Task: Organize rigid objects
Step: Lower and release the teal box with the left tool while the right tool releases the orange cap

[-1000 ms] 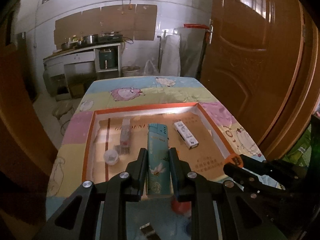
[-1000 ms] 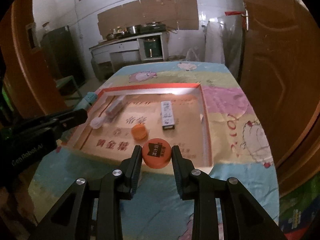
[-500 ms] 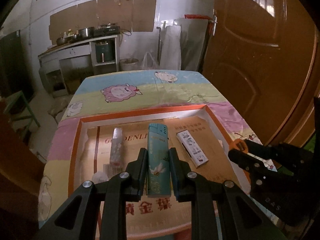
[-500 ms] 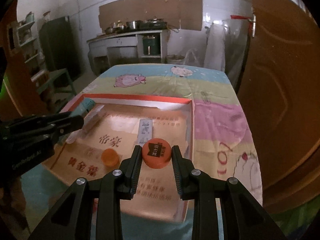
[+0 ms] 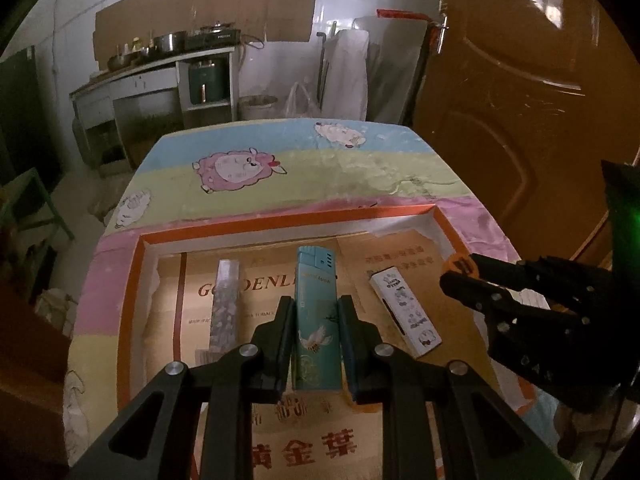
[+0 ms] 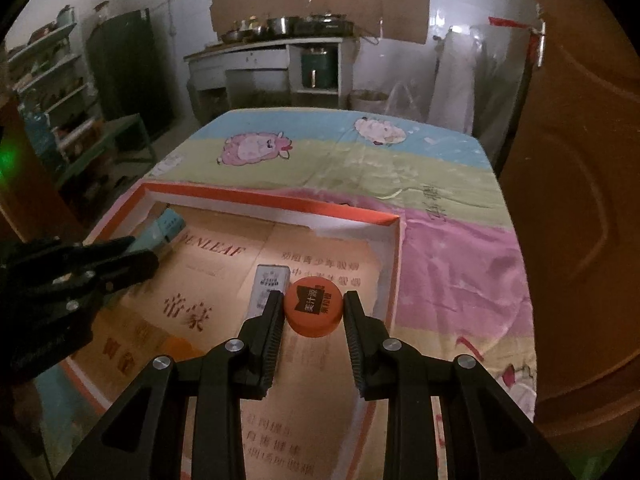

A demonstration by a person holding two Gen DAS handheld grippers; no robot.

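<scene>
Gripping teal lighter (image 5: 316, 320), left tongs (image 5: 314, 312) clenched; right tongs (image 6: 314, 312) clamp orange cap (image 6: 314, 310), seemingly over box (image 6: 276, 202).

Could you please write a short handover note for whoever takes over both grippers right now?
Left gripper: shut on the teal lighter, held over the box.
Right gripper: shut on the orange cap, held over the box's right side.
In the box: white lighter, clear tube, and a second orange cap near the front.
Done: those three are in the box.
Left: set the teal lighter and the held cap down inside, then release. Whether anything else lies outside the box cannot be seen.
</scene>
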